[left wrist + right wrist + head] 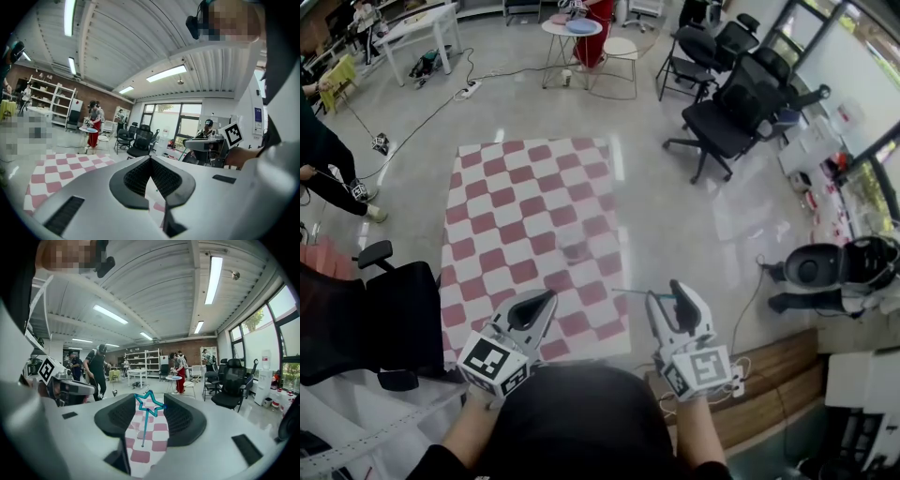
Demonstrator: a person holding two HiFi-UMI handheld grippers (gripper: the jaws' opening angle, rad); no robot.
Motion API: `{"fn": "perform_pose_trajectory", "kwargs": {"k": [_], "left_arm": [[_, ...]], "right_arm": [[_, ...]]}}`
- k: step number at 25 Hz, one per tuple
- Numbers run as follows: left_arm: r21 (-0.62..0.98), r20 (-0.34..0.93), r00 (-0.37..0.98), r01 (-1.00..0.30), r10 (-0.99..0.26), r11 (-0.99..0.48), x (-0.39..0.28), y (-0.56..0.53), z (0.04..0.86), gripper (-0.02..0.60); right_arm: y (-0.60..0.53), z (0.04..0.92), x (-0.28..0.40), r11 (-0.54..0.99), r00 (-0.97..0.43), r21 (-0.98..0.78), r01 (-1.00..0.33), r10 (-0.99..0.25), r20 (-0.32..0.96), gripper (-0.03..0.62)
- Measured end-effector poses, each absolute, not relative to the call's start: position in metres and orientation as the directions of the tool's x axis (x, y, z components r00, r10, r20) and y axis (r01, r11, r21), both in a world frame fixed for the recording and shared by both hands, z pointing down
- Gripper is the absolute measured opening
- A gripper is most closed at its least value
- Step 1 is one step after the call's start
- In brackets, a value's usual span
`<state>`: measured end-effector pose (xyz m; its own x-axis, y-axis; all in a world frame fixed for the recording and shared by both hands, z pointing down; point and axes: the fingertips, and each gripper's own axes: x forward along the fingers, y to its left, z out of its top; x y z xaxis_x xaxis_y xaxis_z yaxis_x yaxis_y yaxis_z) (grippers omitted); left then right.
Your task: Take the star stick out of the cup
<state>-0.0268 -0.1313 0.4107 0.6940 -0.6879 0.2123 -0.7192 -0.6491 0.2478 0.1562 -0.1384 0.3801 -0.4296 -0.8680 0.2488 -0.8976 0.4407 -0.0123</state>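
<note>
Person's dark top (572, 422) filled the near edge, both forearms out over the red-and-white checked mat (506, 206).

- right gripper (666, 300): jaws narrow, pinched on the teal star stick (150, 404). Its own view showed the star head wedged between the two jaw tips and the thin stem running free.
- left gripper (151, 160): jaws together at the tips, nothing between them. It hung near-left, beside the right one.
- cup (575, 247): only a faint clear shape on the mat, far and left of the right jaw tips, roughly on the line between the two grippers. Too washed out to see whether it stood upright.
- stick: in the air, apart from the cup. From the head view the stem lay about level, long axis left-right, free end pointing left from the right jaws toward the left gripper.

My read: extraction looked done or nearly so, as nothing of the stick overlapped the cup. What matters next is that the free end faces the cup side, so carrying it right or nearer should keep it clear; swinging far-left risks clipping the cup. The right gripper had the job; the left was just idle.
</note>
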Motion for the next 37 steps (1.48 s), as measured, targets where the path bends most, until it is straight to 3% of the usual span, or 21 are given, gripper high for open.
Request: {"fn": "perform_pose_trajectory", "kwargs": {"k": [37], "left_arm": [[0.235,0.237,0.676,-0.737,-0.697,-0.634,-0.029,-0.131,0.412,0.040]], "right_arm": [[-0.137,0.396,0.144,0.482,-0.469,-0.021,-0.876,-0.839,0.277,0.181]]}}
